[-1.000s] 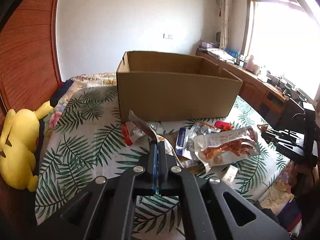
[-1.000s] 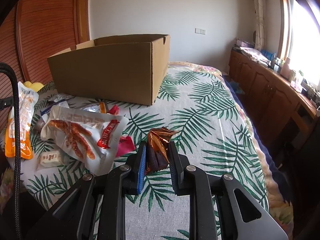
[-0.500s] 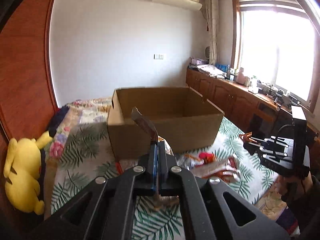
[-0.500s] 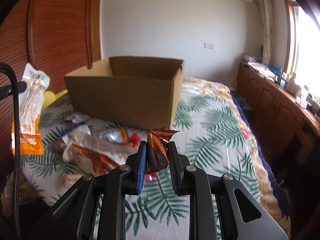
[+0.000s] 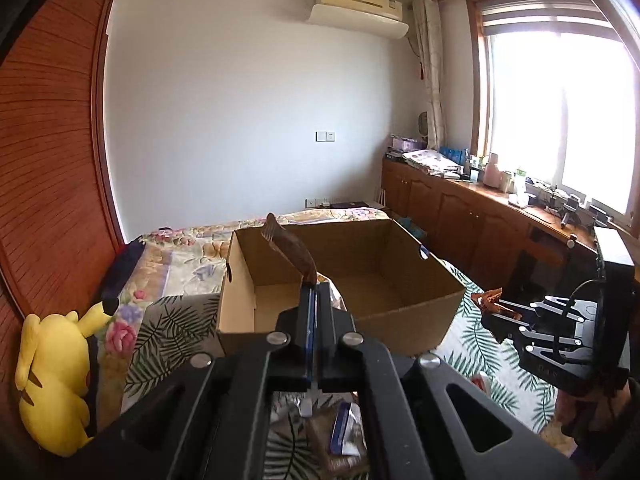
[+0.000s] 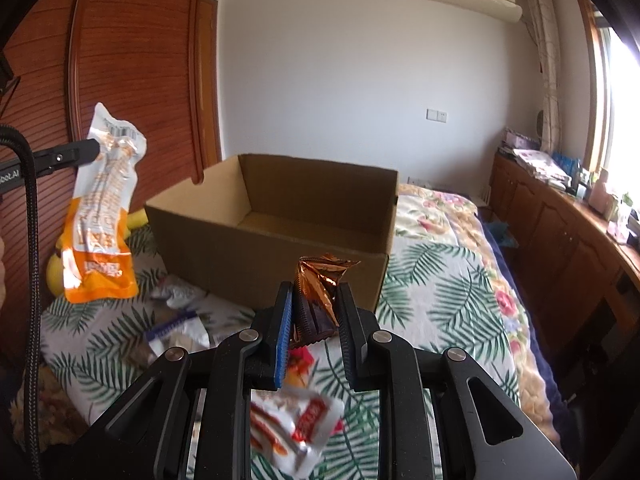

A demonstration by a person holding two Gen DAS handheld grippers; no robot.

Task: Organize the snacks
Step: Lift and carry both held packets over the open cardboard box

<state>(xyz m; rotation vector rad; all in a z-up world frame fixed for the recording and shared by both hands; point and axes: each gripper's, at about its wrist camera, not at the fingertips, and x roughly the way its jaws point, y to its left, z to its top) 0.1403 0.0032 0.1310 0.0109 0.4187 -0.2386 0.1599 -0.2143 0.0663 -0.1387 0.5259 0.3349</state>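
Fingers of the left gripper [image 5: 314, 300] are pinched tight on the edge of an orange pouch [image 6: 102, 216], which dangles from them in the air left of the box [image 6: 280, 236]; in the left view only its thin top edge shows, sticking up over the box's near wall. Fingers of the right gripper [image 6: 312, 320] are clamped on a copper wrapper [image 6: 320, 284] holding a dark chocolate-like piece, raised in front of the box's near wall and not yet over the opening.

Judging by what shows, the job is barely begun: the box floor that can be seen is bare, with no snack inside. Both held items have yet to go in. On the bed [image 6: 436, 292] more packets remain: a red-and-white pack [image 6: 298, 428] just below the right gripper, a blue-striped pack [image 6: 176, 324] and crumpled wrappers [image 6: 178, 292] near the box's front corner
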